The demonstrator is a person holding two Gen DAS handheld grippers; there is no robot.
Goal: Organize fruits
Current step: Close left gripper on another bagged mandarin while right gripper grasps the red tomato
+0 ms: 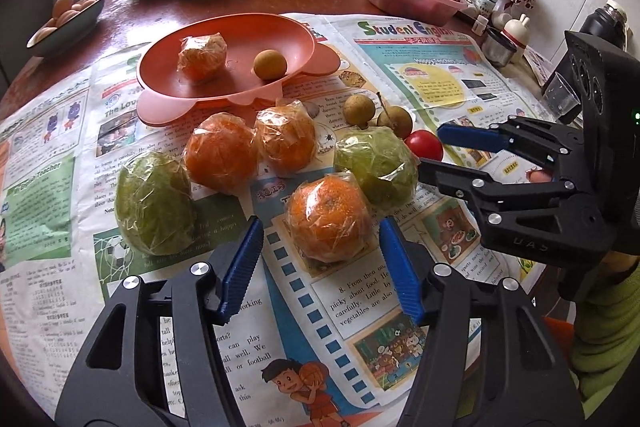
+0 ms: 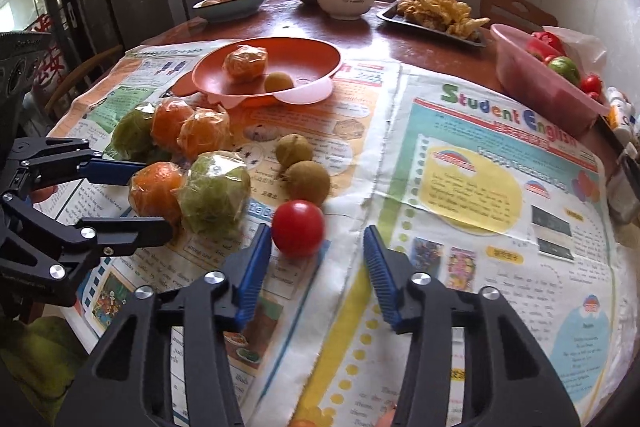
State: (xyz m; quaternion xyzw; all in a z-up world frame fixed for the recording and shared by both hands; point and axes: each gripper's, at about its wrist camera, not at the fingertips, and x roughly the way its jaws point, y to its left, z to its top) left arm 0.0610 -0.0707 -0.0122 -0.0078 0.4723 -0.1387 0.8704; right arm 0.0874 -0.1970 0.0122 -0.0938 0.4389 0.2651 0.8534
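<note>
Left gripper [image 1: 320, 239] wide open, empty, round wrapped orange [image 1: 329, 217]; right gripper [image 2: 318, 247] open, empty, by tomato [image 2: 298, 228]: pickup step, next close & lift to plate [image 1: 240, 83].

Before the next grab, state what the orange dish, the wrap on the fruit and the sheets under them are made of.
Orange dish: looks like moulded plastic, matte with a soft sheen and a scalloped rim. Wrap on the nearest orange: thin clear plastic film, crinkled and glinting. Sheets: printed newspaper, matte, with folds and creases. None of these is certain from looks alone.
</note>
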